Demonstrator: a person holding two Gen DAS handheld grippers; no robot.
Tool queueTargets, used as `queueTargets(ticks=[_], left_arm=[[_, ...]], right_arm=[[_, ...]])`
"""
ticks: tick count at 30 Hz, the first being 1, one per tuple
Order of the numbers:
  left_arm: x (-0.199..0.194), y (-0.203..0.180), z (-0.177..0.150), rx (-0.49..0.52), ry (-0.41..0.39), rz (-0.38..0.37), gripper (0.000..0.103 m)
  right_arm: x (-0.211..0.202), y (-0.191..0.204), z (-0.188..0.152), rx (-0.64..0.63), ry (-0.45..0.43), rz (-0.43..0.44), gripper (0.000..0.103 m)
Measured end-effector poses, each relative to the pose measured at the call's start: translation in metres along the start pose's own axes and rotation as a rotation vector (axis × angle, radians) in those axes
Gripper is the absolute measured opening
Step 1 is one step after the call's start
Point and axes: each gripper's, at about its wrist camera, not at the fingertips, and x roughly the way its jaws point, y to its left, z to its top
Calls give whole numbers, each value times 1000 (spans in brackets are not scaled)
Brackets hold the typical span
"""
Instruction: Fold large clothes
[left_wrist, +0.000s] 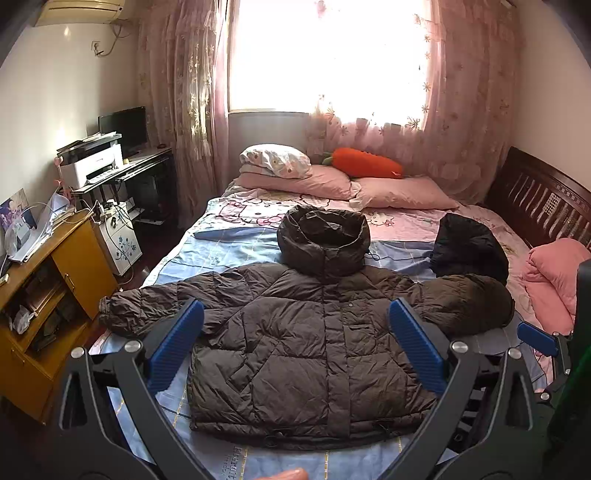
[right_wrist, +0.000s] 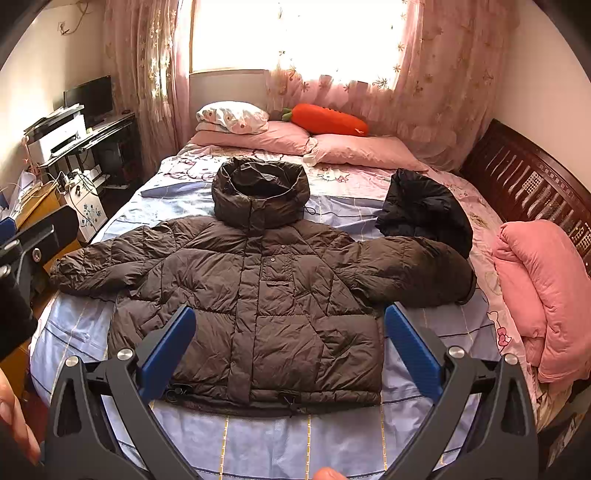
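A large dark brown puffer jacket (left_wrist: 295, 343) (right_wrist: 255, 295) lies flat and face up on the bed, sleeves spread to both sides and hood (left_wrist: 325, 236) (right_wrist: 260, 192) toward the pillows. My left gripper (left_wrist: 295, 339) hovers open over the jacket's front, blue pads wide apart, holding nothing. My right gripper (right_wrist: 288, 343) is also open above the jacket's lower half, empty. The right gripper's blue pad (left_wrist: 535, 338) shows at the right edge of the left wrist view. The left gripper's body (right_wrist: 26, 243) appears at the left of the right wrist view.
A black garment (left_wrist: 469, 247) (right_wrist: 428, 210) sits bunched beside the right sleeve. A pink quilt (right_wrist: 546, 295) lies folded at the right by the dark wooden headboard (right_wrist: 528, 184). Pillows and a carrot plush (right_wrist: 328, 120) lie at the far end. A yellow cabinet (left_wrist: 48, 288) and desk stand left of the bed.
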Motion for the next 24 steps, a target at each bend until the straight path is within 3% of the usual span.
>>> queueTargets(ticks=[24], left_arm=[[-3, -1, -3, 11, 3, -14, 101]], right_arm=[[0, 3, 1, -4, 2, 4, 102]])
